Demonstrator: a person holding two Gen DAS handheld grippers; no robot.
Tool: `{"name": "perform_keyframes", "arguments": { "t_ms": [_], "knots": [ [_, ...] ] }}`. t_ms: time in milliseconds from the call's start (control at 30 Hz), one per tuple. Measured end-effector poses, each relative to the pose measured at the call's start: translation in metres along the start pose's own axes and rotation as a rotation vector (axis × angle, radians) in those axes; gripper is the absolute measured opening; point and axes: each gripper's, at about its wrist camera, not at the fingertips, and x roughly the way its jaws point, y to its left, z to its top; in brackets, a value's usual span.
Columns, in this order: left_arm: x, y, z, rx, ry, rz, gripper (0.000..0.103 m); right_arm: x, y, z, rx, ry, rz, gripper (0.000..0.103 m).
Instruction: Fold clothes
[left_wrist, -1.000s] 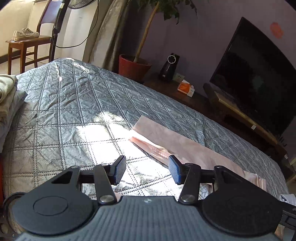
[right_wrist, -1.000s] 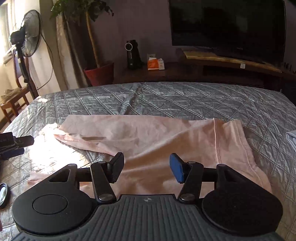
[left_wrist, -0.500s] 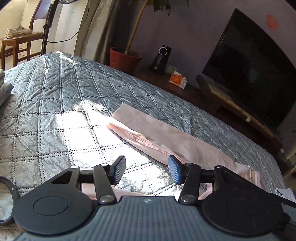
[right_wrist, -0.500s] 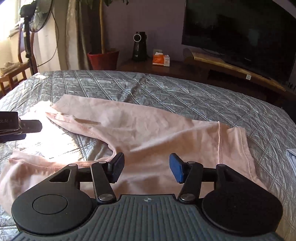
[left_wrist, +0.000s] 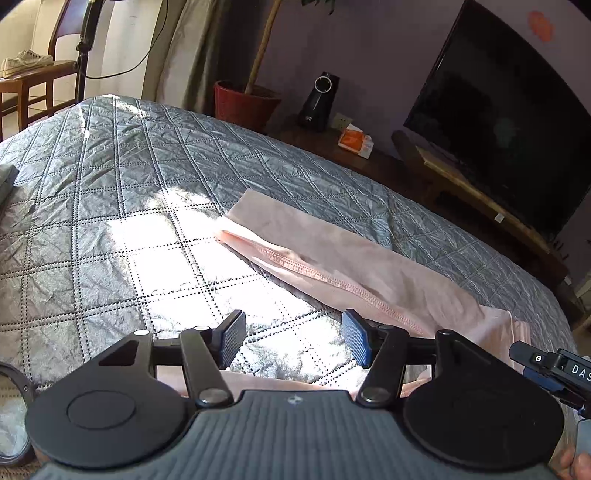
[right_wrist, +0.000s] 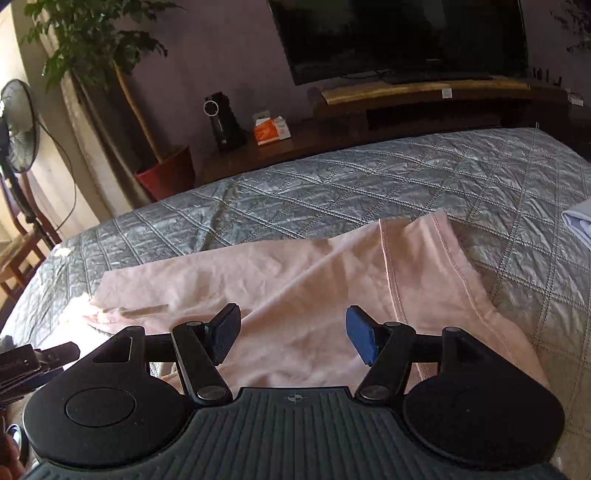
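Two views, taken in turn. Left wrist view: left hand-held gripper (left_wrist: 291, 341) released, fingers spread wide with nothing between them, hovering over sunlit grey quilted bed (left_wrist: 110, 206). Pink garment (left_wrist: 354, 266) lying flat ahead and to the right of the fingertips, a stitched hem running diagonally toward the right finger; another strip of pink showing just under the gripper body, close to the near edge. Probably spread this way so edges are reachable for a fold. Tip of the other tool poking in at far right. Television (left_wrist: 498, 122) and red plant pot (left_wrist: 243, 107) well beyond the bed.

Right wrist view: right hand-held gripper (right_wrist: 291, 334) likewise released, jaws apart, empty, poised directly above the pink garment (right_wrist: 295, 280). Cloth extending ahead and to both sides, with two seam lines just right of the right finger and a waistband-like end further right. Mild wrinkles, mostly smooth. Whether already folded once or merely laid out: cannot tell. Pale folded cloth (right_wrist: 580, 221) at far right edge. Standing fan (right_wrist: 18, 133) far left.
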Motion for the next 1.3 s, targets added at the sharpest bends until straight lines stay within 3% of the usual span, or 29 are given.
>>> {"name": "perform_keyframes", "arguments": {
  "t_ms": [267, 433, 600, 733, 833, 900, 1000, 1133, 1233, 1300],
  "knots": [
    [0.019, 0.021, 0.029, 0.026, -0.034, 0.013, 0.070, 0.009, -0.064, 0.062, -0.025, -0.067, -0.040, 0.070],
    [0.053, 0.038, 0.060, -0.029, -0.019, 0.050, 0.071, 0.042, -0.101, 0.089, -0.040, -0.007, -0.037, 0.071],
    [0.080, 0.039, 0.063, -0.087, -0.001, 0.028, 0.071, 0.068, -0.126, 0.089, -0.009, 0.083, 0.065, 0.072],
    [0.084, 0.025, 0.057, -0.017, -0.025, 0.066, 0.073, 0.076, -0.118, 0.085, -0.098, 0.093, -0.001, 0.070],
    [0.083, 0.018, 0.053, 0.053, -0.035, 0.184, 0.073, 0.078, -0.107, 0.082, -0.197, 0.102, -0.096, 0.058],
    [0.082, 0.019, 0.052, 0.062, -0.031, 0.227, 0.067, 0.077, -0.097, 0.081, -0.268, 0.121, -0.133, 0.059],
    [0.065, 0.022, 0.052, 0.011, -0.058, 0.238, 0.068, 0.063, -0.075, 0.086, -0.340, 0.085, -0.150, 0.063],
    [0.038, 0.029, 0.050, -0.058, -0.103, 0.268, 0.071, 0.058, -0.023, 0.097, -0.403, 0.084, 0.055, 0.074],
    [0.020, 0.036, 0.046, -0.115, -0.127, 0.281, 0.072, 0.070, 0.029, 0.098, -0.503, 0.133, 0.149, 0.075],
    [0.015, 0.042, 0.042, -0.135, -0.132, 0.277, 0.072, 0.089, 0.056, 0.094, -0.552, 0.216, 0.191, 0.075]
  ]
}}
